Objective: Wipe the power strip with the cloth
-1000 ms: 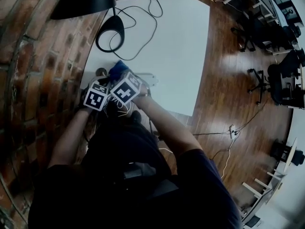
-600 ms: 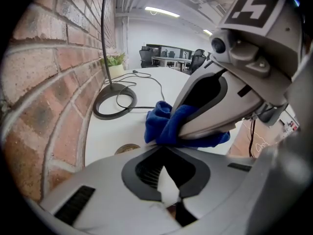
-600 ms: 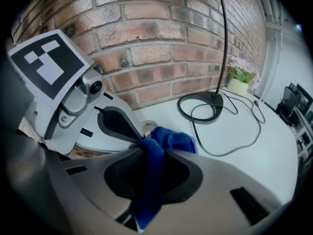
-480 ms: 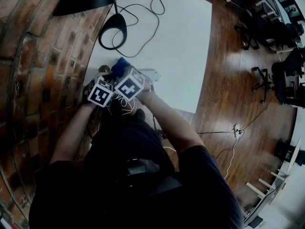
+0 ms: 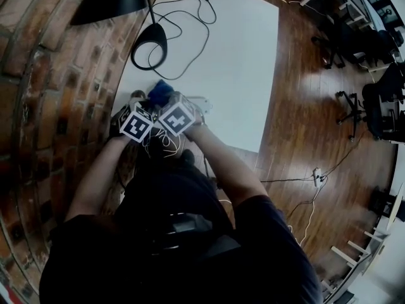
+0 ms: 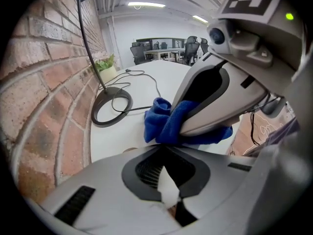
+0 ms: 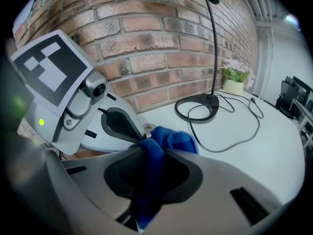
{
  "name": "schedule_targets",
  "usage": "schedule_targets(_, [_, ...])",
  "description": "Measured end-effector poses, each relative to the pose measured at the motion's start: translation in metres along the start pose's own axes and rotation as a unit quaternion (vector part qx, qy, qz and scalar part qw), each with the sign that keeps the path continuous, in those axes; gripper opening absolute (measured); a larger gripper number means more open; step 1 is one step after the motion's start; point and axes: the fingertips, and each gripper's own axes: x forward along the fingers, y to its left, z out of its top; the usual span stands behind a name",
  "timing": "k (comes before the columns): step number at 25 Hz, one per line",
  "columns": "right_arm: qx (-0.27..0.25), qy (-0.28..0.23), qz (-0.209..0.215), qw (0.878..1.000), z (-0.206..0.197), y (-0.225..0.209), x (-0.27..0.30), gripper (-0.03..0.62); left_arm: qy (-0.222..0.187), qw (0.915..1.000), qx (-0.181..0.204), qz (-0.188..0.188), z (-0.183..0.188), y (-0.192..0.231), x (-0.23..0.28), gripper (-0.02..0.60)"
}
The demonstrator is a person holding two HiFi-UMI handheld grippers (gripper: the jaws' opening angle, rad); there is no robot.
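The cloth (image 7: 173, 138) is pinched by the right gripper (image 7: 145, 150) above the table (image 7: 249, 148); the jaws of the left gripper (image 6: 164, 153) are pressed together.

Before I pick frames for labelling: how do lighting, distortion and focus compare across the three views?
Head view: dim, the person a dark mass, brick wall bowed by fisheye, white table brightest. Left gripper view: evenly lit, blue cloth crisp, corners vignetted. Right gripper view: lamp base sharp, the cloth nearest the lens soft.
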Motion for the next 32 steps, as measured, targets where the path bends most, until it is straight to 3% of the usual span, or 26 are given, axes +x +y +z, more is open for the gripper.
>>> schedule_targets(20, [0.018, -0.012, -0.002, 1.0, -0.029, -0.013, -0.024, 0.069, 0.012, 0.9998, 0.002, 0.017, -0.001, -0.006, 0.003, 0.006])
schedule_targets(32, [0.042, -0.013, -0.027, 0.999, -0.059, -0.038, -0.044, 0.069, 0.012, 0.9996, 0.005, 0.026, -0.001, -0.005, 0.005, 0.006])
